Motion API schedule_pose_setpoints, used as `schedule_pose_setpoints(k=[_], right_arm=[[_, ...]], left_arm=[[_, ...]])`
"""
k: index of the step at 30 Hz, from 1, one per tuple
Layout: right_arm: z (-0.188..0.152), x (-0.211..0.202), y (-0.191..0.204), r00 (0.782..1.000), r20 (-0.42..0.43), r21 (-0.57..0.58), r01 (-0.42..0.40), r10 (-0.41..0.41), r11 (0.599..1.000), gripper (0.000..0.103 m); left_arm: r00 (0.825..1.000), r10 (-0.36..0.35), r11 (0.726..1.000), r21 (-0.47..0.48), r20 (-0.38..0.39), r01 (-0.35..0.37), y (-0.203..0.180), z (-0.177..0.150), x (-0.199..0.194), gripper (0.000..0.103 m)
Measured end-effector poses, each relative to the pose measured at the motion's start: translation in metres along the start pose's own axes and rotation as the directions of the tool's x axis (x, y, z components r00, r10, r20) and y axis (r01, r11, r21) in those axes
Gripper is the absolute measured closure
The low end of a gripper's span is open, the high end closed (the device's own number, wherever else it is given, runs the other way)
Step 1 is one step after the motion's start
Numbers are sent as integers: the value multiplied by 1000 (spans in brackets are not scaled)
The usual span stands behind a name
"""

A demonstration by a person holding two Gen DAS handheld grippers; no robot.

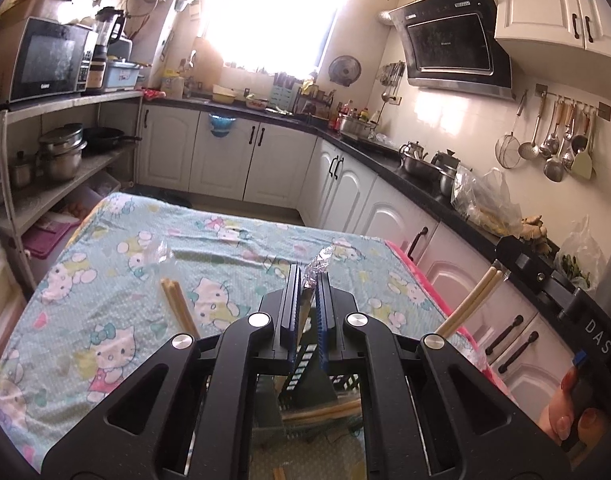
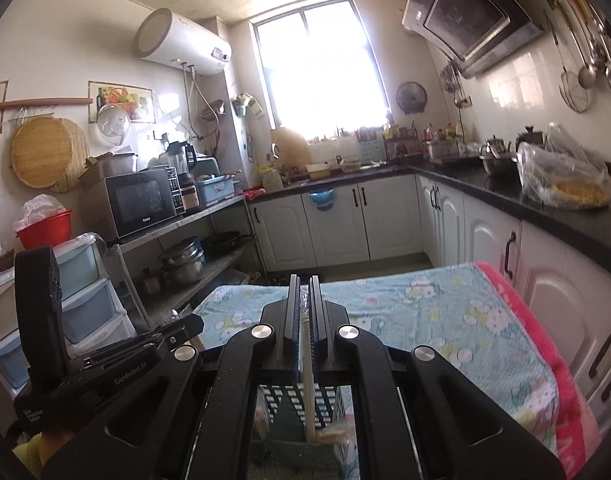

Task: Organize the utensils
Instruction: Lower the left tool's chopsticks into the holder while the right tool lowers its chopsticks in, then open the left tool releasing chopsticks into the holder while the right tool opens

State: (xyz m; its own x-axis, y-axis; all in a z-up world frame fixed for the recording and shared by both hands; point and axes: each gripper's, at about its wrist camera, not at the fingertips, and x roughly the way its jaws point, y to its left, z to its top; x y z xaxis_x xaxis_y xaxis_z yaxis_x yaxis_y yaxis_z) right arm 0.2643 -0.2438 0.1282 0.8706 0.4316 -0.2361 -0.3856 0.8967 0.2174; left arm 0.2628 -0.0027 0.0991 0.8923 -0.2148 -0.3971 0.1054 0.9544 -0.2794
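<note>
Here both grippers hang above a table draped in a pale blue cartoon-cat cloth (image 1: 233, 240), in a kitchen with white cabinets and a dark counter. The left gripper (image 1: 308, 280) has its fingers pressed nearly together on a crinkly clear wrapper (image 1: 320, 262) that sticks out past the tips; a slim stick seems to sit inside it between the pads, though the glare makes that hard to confirm. A pair of pale chopsticks (image 1: 181, 308) pokes up just left of this gripper, and another pair (image 1: 471, 300) slants up at its right, near the other tool held by a hand (image 1: 565, 404). Below the left fingers, a dark slotted utensil basket (image 1: 305, 364) stands on the cloth with a wooden stick lying across it. The right gripper (image 2: 304, 292) is likewise closed, pinching a thin pale wrapped chopstick (image 2: 308, 380) that runs down between the pads toward the same kind of slotted basket (image 2: 293, 404) right underneath. In the right view the left gripper's black body (image 2: 105, 364) sits close beside it.
</note>
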Motion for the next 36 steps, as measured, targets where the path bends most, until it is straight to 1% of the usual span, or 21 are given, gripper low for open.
schedule_pose_setpoints(k=[6, 8, 9, 10, 12, 14, 16, 21, 23, 29, 32, 36], right_arm=[[-9, -5, -3, 1000, -20, 24, 7, -6, 1000, 98], [-11, -7, -3, 1000, -23, 23, 11, -10, 1000, 93], [-12, -9, -4, 1000, -24, 24, 13, -13, 1000, 87], [-13, -10, -4, 1000, -27, 27, 13, -12, 1000, 86], [-15, -12, -5, 999, -30, 31, 16, -15, 999, 86], [-15, -14, -5, 999, -31, 34, 16, -15, 999, 85], [-17, -16, -7, 999, -34, 41, 18, -16, 999, 78], [-23, -22, -11, 999, -46, 50, 26, -23, 998, 76], [-26, -26, -12, 998, -52, 57, 33, -31, 998, 74], [-30, -34, -15, 997, -59, 68, 46, -42, 997, 72], [-31, -36, -16, 997, -63, 65, 49, -44, 997, 68], [-36, -41, -17, 996, -71, 64, 55, -50, 996, 64]], left_arm=[[1000, 0, 1000, -15, -24, 0, 4, -7, -1, 100], [1000, 1, 1000, -17, -29, -2, 4, -8, -2, 100], [999, -1, 1000, -18, -34, 0, 4, -9, -3, 99], [999, -2, 1000, -19, -38, 1, 5, -10, -4, 99], [999, -3, 1000, -28, -46, 1, 7, -12, -6, 98], [999, -5, 999, -34, -51, 3, 9, -14, -7, 95], [999, -1, 999, -36, -53, -1, 10, -16, -10, 92], [998, 3, 999, -49, -68, -6, 16, -22, -13, 91], [997, 0, 999, -51, -72, -4, 16, -24, -15, 85], [996, -3, 998, -57, -92, -3, 20, -30, -20, 73], [994, -5, 998, -55, -114, -1, 22, -33, -21, 66], [992, -6, 999, -53, -122, -1, 23, -37, -25, 59]])
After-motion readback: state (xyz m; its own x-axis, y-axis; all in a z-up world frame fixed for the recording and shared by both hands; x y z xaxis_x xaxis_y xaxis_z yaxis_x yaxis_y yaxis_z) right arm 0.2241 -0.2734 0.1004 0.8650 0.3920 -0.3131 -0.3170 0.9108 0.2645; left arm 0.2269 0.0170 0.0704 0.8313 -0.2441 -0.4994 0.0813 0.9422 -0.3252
